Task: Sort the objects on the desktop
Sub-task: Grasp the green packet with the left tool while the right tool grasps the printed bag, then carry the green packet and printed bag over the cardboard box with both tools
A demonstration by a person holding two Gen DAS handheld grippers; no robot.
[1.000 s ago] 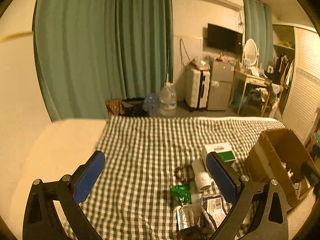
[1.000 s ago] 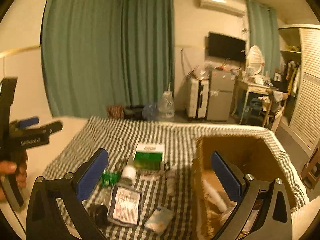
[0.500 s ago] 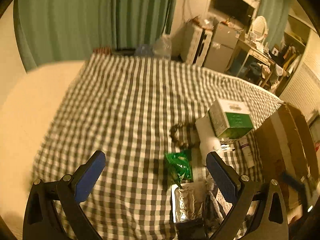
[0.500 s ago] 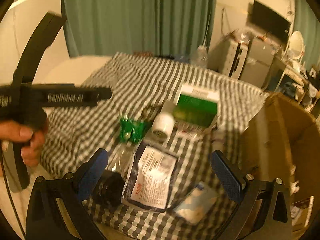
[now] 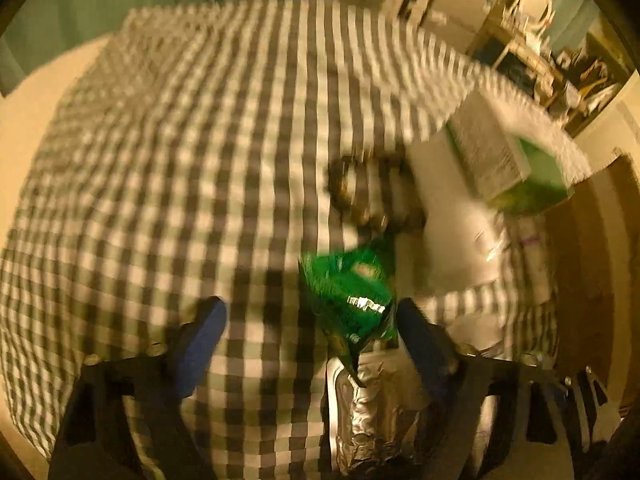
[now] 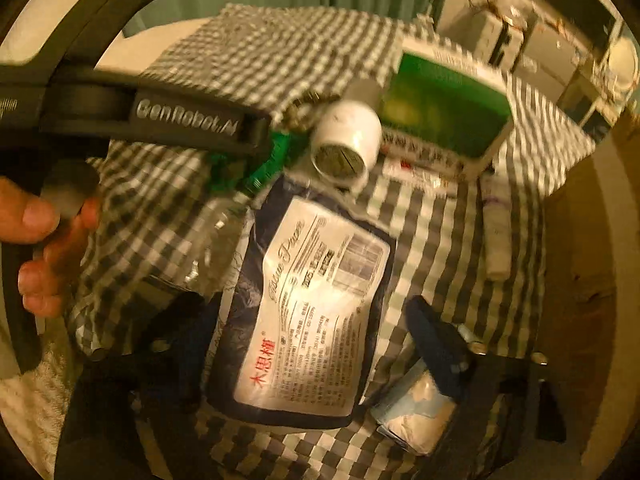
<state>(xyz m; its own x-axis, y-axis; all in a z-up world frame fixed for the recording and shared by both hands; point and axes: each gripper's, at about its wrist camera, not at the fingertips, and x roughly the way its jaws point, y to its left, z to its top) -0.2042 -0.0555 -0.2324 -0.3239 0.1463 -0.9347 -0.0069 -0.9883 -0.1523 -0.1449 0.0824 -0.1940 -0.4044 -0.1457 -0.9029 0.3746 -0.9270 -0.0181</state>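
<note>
1. Left gripper (image 5: 310, 322): its jaws have just been closing from their widest but stand apart, clamped on nothing. The green packet (image 5: 348, 292) lies between them, nearer the right-hand pad, and touches neither.
2. Right gripper (image 6: 320, 320): its jaws have likewise just been narrowing and are still apart. The tissue pack (image 6: 308, 308) lies flat between them, ungripped.
3. Compared with a second ago, both views have tipped from the far room down onto the pile, so each tool now hangs close over one item.
4. Around the jaws, on the checked cloth (image 5: 180, 140) of the bed: a silver pouch (image 5: 368, 404) under the packet's tip, a white jar (image 6: 346, 140) on its side, a green box (image 6: 444, 108), a small blue-and-white packet (image 6: 416, 412).
5. The cardboard box (image 6: 588, 280) stands at the right edge.
6. Judgement: sorting is at the first pick; nothing is lifted yet.
</note>
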